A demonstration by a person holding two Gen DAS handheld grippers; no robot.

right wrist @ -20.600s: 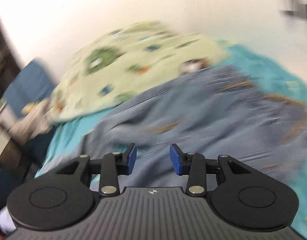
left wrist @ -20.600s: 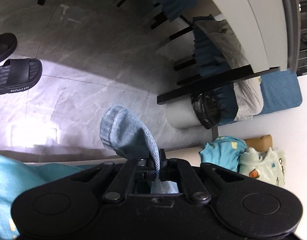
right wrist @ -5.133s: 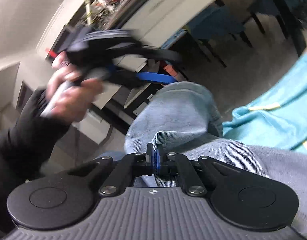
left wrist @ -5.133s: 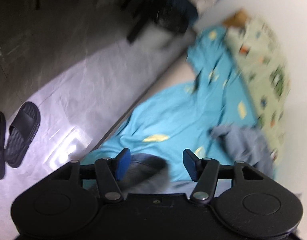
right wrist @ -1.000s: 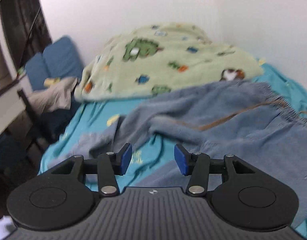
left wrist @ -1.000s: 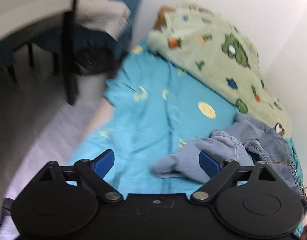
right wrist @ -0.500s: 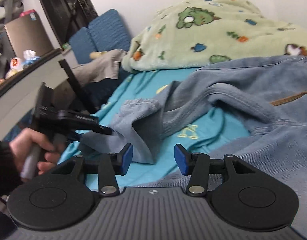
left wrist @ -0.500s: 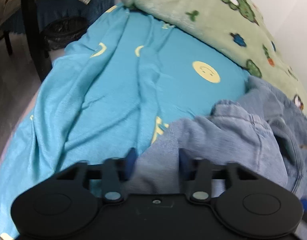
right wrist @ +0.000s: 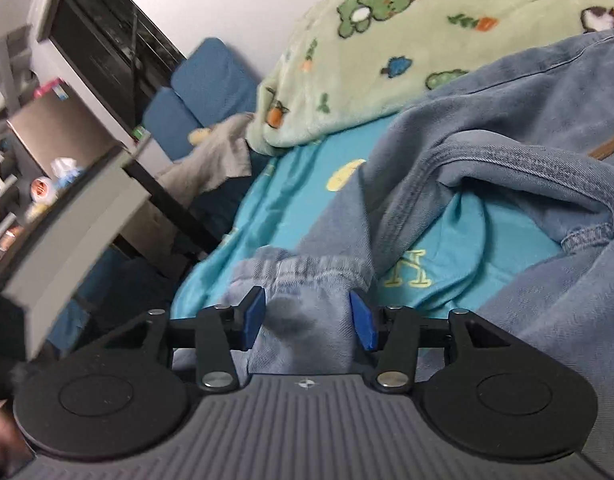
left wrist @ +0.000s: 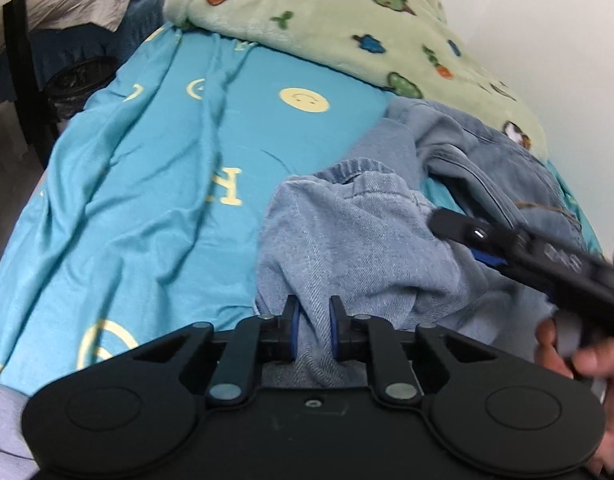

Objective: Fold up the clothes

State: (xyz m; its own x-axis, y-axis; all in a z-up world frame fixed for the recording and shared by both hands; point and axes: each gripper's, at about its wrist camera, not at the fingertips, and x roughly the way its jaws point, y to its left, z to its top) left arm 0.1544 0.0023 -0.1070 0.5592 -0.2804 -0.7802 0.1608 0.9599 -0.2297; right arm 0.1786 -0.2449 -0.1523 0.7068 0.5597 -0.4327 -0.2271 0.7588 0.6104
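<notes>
The left tool [left wrist: 312,330] has just been closing and now pinches a fold of the jeans [left wrist: 359,236] – a thin bite that could slip. The right tool [right wrist: 307,318] stands spread around the cuff [right wrist: 303,276], not gripping. The jeans lie crumpled on the bed [left wrist: 147,160] – lifting now could drag the sheet.

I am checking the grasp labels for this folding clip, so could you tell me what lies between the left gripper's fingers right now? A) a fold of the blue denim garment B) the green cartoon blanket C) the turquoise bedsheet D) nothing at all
A: in the left wrist view the left gripper has closed on a fold of the denim garment, its blue pads pinching the cloth.
</notes>
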